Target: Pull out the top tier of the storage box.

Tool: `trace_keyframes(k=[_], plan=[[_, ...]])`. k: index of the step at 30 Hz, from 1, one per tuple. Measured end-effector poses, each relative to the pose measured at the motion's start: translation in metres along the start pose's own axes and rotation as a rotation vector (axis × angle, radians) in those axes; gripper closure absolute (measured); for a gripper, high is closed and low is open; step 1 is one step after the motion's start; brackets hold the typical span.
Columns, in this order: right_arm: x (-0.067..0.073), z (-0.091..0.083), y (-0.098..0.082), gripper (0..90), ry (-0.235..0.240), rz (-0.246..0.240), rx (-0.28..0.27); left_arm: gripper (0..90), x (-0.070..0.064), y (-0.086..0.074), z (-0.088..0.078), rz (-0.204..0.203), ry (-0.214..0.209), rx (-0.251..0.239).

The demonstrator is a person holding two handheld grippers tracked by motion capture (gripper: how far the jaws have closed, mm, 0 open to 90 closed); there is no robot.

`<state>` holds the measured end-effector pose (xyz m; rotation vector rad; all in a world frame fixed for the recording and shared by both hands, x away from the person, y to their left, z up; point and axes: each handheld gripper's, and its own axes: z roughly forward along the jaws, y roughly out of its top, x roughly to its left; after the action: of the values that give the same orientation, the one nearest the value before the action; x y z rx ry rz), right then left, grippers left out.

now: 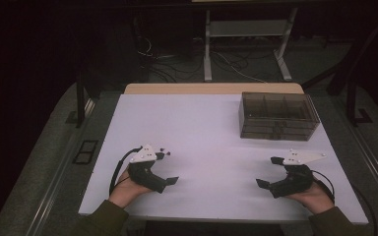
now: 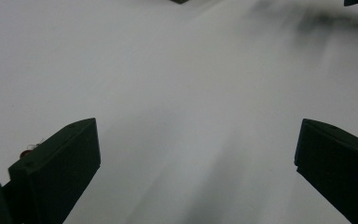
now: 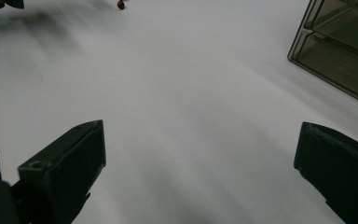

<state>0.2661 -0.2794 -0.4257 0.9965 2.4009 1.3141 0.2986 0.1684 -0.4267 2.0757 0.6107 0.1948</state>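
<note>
Both grippers open, drawer box (image 1: 279,116) beyond right gripper (image 1: 269,171)

We note a white counter (image 1: 211,132), its top pale and smooth, with a tan edge showing along the far side. One smoky translucent drawer box (image 1: 279,116) stands on it at the far right (divided into compartments on top, drawers in its near face). Grey floor (image 1: 54,162) surrounds the counter.

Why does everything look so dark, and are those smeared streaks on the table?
High view: dim room, only the white table is lit. Left gripper view: grey streaks look like motion blur. Right gripper view: similar smear, though the smoky drawer box stays fairly sharp.
</note>
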Motion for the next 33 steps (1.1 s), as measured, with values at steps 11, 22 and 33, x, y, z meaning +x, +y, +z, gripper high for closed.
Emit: trace_keyframes(k=[11,22,33], plan=[[-0.0017,0.0034,0.0015,1.5,0.004,-0.004,0.000,0.0,-0.0003,-0.0021,0.0027,-0.005,-0.007,0.008],[-0.0064,0.0077,0.0047,1.5,0.012,0.008,-0.008,0.0,0.0003,-0.0024,0.0021,-0.010,-0.006,0.004],[-0.0086,0.0076,0.0077,1.5,0.010,0.009,-0.016,0.0,0.0002,-0.0025,0.0031,-0.007,-0.007,0.010]])
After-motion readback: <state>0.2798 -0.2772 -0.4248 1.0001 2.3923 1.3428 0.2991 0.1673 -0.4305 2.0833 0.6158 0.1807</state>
